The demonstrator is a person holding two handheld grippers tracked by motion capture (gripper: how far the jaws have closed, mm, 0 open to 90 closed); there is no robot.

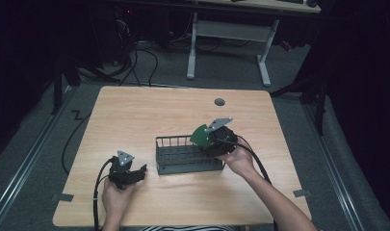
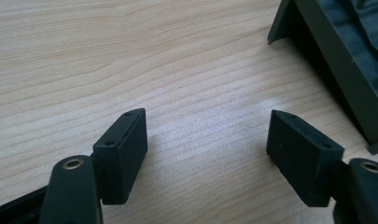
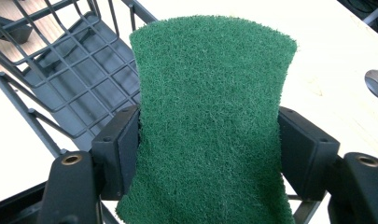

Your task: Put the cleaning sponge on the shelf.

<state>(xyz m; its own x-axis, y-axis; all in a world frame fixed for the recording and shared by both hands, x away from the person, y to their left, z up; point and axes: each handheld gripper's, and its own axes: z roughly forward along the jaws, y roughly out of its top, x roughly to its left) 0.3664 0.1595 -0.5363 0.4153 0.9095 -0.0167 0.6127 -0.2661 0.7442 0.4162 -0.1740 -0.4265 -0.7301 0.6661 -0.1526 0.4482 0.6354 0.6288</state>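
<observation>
The light wood-grain surface [image 1: 135, 115] carries everything here, with a round grey cable grommet [image 1: 219, 102] near its far edge and a second desk with white legs [image 1: 228, 43] standing on the floor well beyond it. Near the middle of the surface sits a dark wire rack [image 1: 183, 156], a long rectangular basket with a gridded bottom and low barred walls; in the left gripper view one solid corner of it [image 2: 336, 60] shows at the upper right, apart from that claw. At the rack's right end the right claw [image 1: 209, 139] is held above the rim, gripped from below by the person's right hand [image 1: 238, 161], its black cable trailing back along the forearm. This claw is pinching a green scouring pad [image 3: 210, 126]: in the right gripper view the pad stands between the two black jaws, squeezed narrower at the waist where they press in on both sides, with the rack's grid beneath and to the left of it. In the high view the pad [image 1: 201, 136] juts out toward the rack's inside, over its right end and clear of the wires. The left claw [image 1: 135, 173] is well to the left of the rack, close to the surface near the front edge, in the person's left hand [image 1: 116, 195]; its jaws stand spread wide with nothing but bare wood between them.
</observation>
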